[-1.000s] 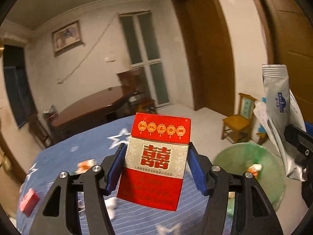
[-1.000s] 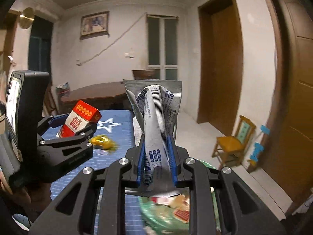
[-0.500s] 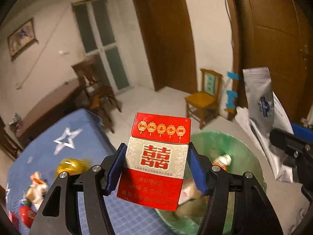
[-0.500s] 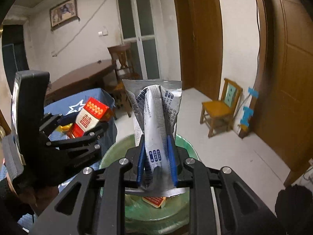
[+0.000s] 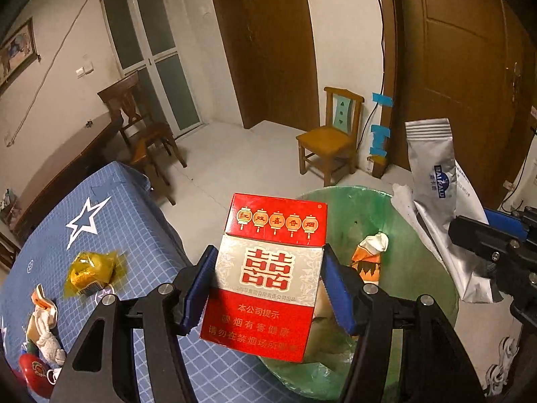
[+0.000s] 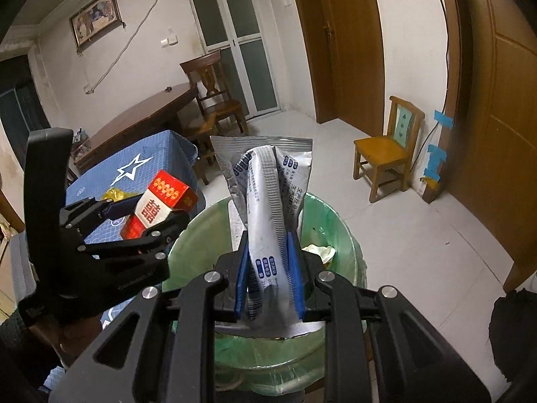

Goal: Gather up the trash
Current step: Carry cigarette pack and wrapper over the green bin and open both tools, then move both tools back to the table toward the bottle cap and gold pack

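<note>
Gripping a red cigarette pack (image 5: 268,275) at the green-lined bin's (image 6: 339,221) left rim, the left hand-held gripper (image 5: 268,288) hovers beside the right hand-held gripper (image 6: 268,275), clamped on a crumpled silver pouch (image 6: 268,201) above the bin, wrappers (image 5: 92,270) littering the blue surface (image 5: 134,221).

A crumpled silver foil pouch (image 6: 268,201) with blue print is clamped upright between the blue pads of the right gripper (image 6: 270,278), directly above a bin lined with a green bag (image 6: 349,245), in which crumpled paper is seen. To the left, a red and white cigarette pack (image 6: 157,208) is pinched, tilted, in the left gripper (image 6: 151,215), held near the bin's left rim. Behind it, a surface covered by a blue star-printed cloth (image 6: 147,164) is seen, with a yellow wrapper (image 6: 115,194) lying on it.
</note>
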The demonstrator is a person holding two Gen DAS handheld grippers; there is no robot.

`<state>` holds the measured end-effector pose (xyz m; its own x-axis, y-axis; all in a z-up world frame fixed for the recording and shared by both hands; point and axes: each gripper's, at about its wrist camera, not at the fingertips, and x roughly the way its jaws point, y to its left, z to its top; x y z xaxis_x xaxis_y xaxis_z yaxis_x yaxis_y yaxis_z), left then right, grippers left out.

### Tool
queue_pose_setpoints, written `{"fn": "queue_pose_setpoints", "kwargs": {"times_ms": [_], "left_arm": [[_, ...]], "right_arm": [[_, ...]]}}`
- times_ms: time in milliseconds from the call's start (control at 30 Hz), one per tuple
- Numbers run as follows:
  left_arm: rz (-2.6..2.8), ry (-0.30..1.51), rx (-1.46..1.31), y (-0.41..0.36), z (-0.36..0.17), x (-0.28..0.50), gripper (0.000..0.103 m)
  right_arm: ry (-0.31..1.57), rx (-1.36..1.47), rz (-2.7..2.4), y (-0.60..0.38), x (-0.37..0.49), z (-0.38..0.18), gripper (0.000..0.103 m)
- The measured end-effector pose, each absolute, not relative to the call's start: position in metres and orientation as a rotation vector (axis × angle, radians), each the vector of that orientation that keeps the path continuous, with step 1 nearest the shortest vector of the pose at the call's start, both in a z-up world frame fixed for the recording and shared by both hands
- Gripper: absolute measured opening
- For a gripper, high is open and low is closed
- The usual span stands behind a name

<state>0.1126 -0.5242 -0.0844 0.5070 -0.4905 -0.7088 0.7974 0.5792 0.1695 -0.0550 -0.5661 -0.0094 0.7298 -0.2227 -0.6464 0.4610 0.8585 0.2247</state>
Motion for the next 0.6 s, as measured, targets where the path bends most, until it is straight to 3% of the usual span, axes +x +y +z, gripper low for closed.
{"fn": "queue_pose_setpoints", "kwargs": {"times_ms": [200, 300, 333, 600], "left_arm": [[-0.826, 0.662, 0.523, -0.51, -0.078, 0.114, 0.063], [-0.816, 0.682, 0.513, -0.51, -0.079, 0.121, 0.078], [-0.819, 0.689, 0.506, -0.509, -0.08, 0.124, 0.079], [-0.83, 0.695, 0.476, -0.496, -0.073, 0.131, 0.079]], "right_arm": [[0.659, 0.397, -0.385, -0.574, -0.05, -0.01, 0.021], [0.671, 0.403, -0.374, -0.577, -0.044, -0.013, 0.031], [0.666, 0.407, -0.379, -0.577, -0.044, -0.014, 0.039], [0.665, 0.412, -0.393, -0.579, -0.047, -0.019, 0.04]]}}
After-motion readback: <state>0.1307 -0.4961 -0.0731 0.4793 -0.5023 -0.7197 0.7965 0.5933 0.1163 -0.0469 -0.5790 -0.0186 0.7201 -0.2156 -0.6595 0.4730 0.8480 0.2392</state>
